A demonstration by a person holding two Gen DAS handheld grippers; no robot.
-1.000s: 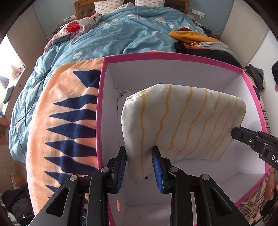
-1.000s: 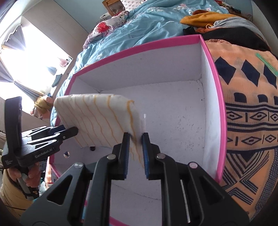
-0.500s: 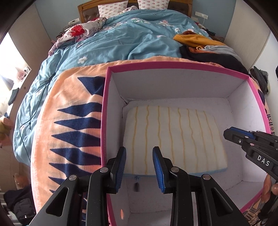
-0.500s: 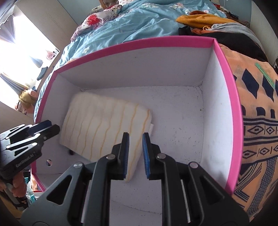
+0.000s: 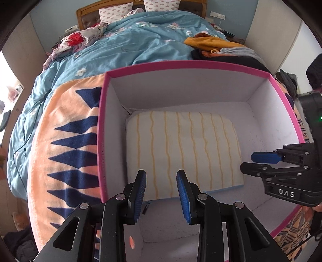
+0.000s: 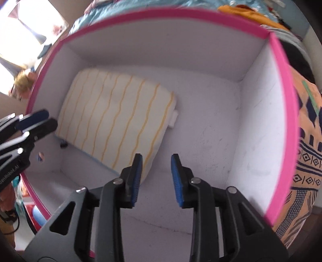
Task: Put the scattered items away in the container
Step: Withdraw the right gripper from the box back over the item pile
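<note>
1. Looking down from the left wrist view, a pink-rimmed container with white inner walls sits on an orange blanket patterned with navy triangles, spread over a bed with a blue floral duvet.
2. A cream pillow with wavy yellow stripes lies flat on the container's floor, pushed toward its far left corner.
3. The left gripper hangs over the pillow's near edge, its blue pads spread with nothing between them.
4. Only this view shows the room: a wooden headboard, two patterned pillows at the head of the bed, and a heap of clothes beyond the container's far right corner.
5. The right wrist view, somewhat blurred, shows the bare right half of the container floor and a bright window at the upper left.
6. The right gripper has just been opening; its pads stand apart over the pillow's near right corner, gripping nothing.
7. A small white tab sticks out of the pillow's right edge, seen only here.
</note>
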